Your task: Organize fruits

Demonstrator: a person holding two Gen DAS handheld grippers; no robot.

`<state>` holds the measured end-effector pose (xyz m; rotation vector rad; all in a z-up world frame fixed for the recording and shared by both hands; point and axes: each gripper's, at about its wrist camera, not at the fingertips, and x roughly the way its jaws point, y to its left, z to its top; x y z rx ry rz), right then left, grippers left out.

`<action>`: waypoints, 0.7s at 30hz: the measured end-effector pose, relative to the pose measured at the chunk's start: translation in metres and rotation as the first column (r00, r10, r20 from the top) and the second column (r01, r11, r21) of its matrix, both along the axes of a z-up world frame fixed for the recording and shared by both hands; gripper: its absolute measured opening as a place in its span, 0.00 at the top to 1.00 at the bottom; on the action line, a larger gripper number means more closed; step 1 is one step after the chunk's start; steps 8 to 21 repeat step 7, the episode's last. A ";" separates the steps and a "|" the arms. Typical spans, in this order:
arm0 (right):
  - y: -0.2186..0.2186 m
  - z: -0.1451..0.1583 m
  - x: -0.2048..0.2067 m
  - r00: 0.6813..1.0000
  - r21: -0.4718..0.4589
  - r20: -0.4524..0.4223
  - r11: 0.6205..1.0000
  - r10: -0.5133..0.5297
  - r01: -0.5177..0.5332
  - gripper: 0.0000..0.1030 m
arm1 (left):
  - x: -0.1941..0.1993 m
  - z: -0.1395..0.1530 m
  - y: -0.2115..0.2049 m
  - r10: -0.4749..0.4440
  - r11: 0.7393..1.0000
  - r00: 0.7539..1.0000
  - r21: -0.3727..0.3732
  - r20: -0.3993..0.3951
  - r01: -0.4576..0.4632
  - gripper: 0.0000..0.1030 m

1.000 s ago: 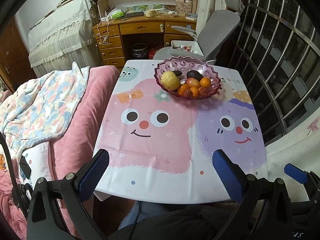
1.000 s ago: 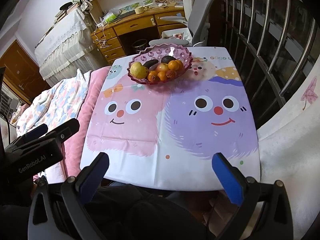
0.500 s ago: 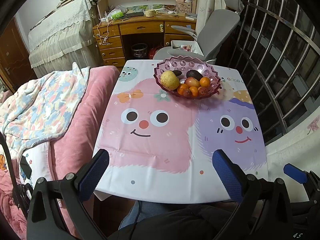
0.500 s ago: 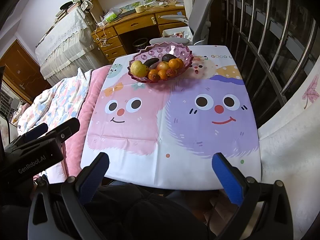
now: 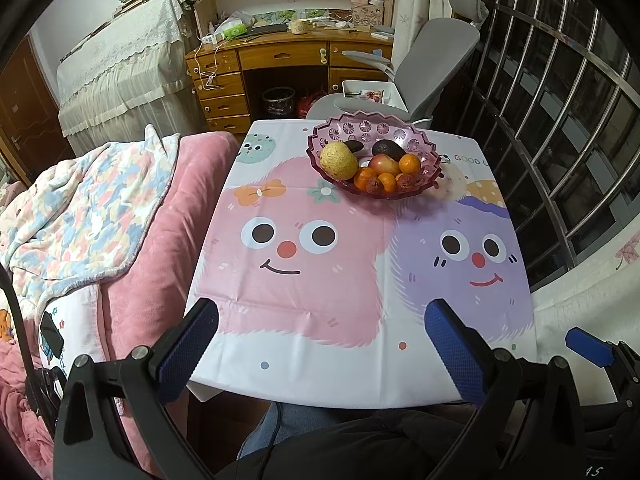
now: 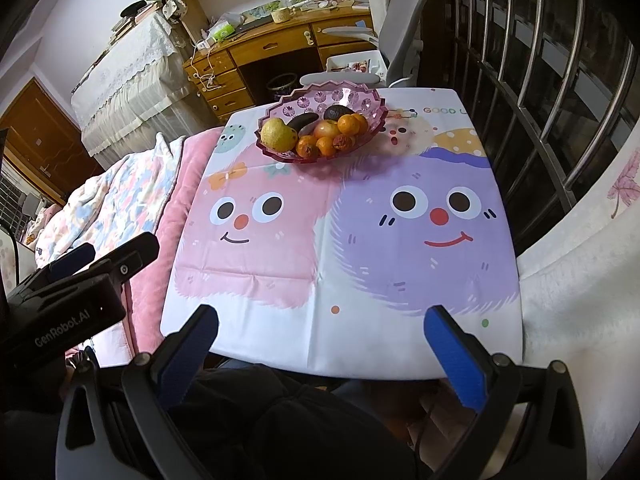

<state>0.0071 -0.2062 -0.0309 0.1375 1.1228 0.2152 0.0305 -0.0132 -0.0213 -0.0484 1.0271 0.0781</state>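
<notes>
The left tool (image 5: 320,334) hangs over the near edge of the tabletop (image 5: 360,376) with its blue-padded fingers (image 5: 186,350) spread wide apart and nothing between them. The right tool (image 6: 320,332) hangs the same way at the near edge, a little toward the right side, its blue pads (image 6: 456,358) likewise far apart and empty. In the right wrist view the black body of the left tool shows at the left edge of the frame; in the left wrist view a blue pad of the right tool shows at the lower right. Under both tools lies the person's lap in dark clothing (image 5: 340,448).

The tabletop is covered by a cloth printed with a pink fuzzy face (image 5: 288,248) on the left half and a purple fuzzy face (image 5: 468,256) on the right half. The near and middle parts of the cloth carry nothing.

At the far edge, about the middle, stands a pink translucent fruit bowl (image 5: 360,132) with a scalloped rim. Inside it a large yellow pear (image 5: 338,160) lies at the left, two dark avocados (image 5: 386,148) toward the back, a reddish apple (image 5: 383,166) in the centre, and several small oranges (image 5: 409,164) at the right and front, all touching one another.

Along the left edge of the tabletop lies a bed with a pink blanket (image 5: 132,260) and a flowered quilt (image 5: 76,208). Beyond the far edge stand a grey office chair (image 5: 432,60) and a wooden desk (image 5: 280,56). A barred window (image 5: 560,128) runs along the right side.
</notes>
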 end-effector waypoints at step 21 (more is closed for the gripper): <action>0.001 -0.001 0.000 1.000 0.001 -0.001 1.000 0.001 -0.001 0.00 | 0.000 0.000 -0.001 0.004 1.000 1.000 0.002 -0.003 -0.004 0.00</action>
